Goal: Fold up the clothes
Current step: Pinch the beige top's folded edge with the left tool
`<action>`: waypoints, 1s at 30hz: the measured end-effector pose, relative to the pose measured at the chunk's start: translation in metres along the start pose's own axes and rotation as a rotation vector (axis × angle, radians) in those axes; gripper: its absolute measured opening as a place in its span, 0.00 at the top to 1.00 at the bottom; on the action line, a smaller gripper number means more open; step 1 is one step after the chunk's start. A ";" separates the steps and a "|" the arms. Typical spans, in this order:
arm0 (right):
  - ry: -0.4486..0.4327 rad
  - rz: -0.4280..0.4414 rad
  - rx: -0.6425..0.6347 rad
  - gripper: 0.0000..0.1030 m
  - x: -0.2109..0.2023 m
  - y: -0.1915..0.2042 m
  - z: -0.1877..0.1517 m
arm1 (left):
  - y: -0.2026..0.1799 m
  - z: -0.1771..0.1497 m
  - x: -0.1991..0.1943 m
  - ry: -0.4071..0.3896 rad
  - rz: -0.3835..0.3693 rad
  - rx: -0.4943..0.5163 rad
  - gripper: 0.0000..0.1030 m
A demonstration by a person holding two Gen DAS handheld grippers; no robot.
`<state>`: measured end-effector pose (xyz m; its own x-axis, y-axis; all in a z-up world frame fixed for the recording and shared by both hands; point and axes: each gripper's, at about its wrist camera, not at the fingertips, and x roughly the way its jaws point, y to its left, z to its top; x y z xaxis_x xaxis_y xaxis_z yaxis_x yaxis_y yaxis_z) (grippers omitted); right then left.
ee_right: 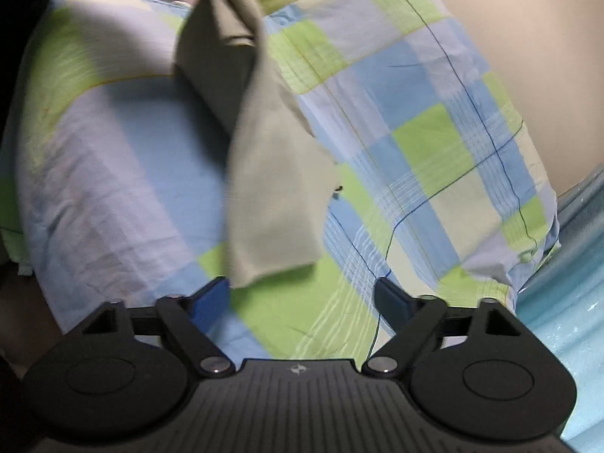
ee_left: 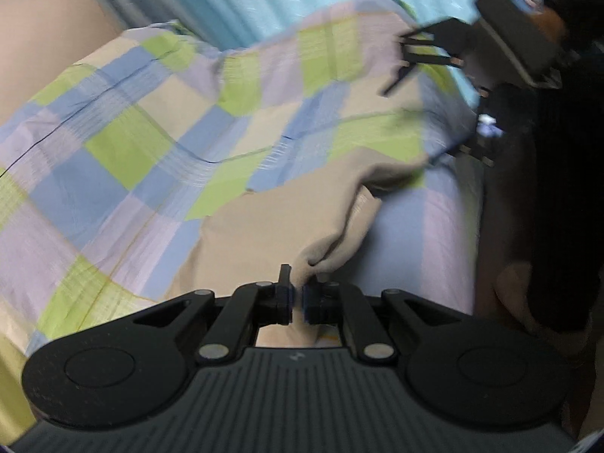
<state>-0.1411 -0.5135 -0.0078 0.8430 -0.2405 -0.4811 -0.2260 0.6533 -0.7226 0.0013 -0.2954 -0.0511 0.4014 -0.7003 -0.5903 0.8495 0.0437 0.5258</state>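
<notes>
Left tool [ee_left: 298, 296]: clamped on a bunched edge of the beige fabric garment [ee_left: 264, 226].
Right tool [ee_right: 304, 294]: jaws wide apart, gripping nothing.
Garment: draped over the checked green-blue-lilac bedsheet [ee_right: 434, 143].

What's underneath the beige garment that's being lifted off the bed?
Under the beige garment lies the checked bedsheet, in blue, green and lilac squares. Whatever sits directly beneath the cloth's draped part is covered.
</notes>
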 end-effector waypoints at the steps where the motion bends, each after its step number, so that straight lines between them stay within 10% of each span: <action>1: -0.009 0.006 -0.026 0.13 0.002 0.001 -0.002 | -0.007 -0.001 0.000 0.007 -0.003 0.037 0.96; 22: -0.058 0.139 0.193 0.07 -0.010 -0.030 -0.001 | 0.015 0.021 0.004 0.000 0.027 -0.028 0.96; 30: -0.100 0.131 0.055 0.04 0.000 -0.007 0.029 | 0.018 0.017 -0.007 -0.030 0.019 -0.064 0.96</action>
<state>-0.1253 -0.4971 0.0116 0.8531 -0.0794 -0.5157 -0.3127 0.7134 -0.6271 0.0080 -0.3020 -0.0277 0.4079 -0.7198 -0.5617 0.8625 0.1017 0.4958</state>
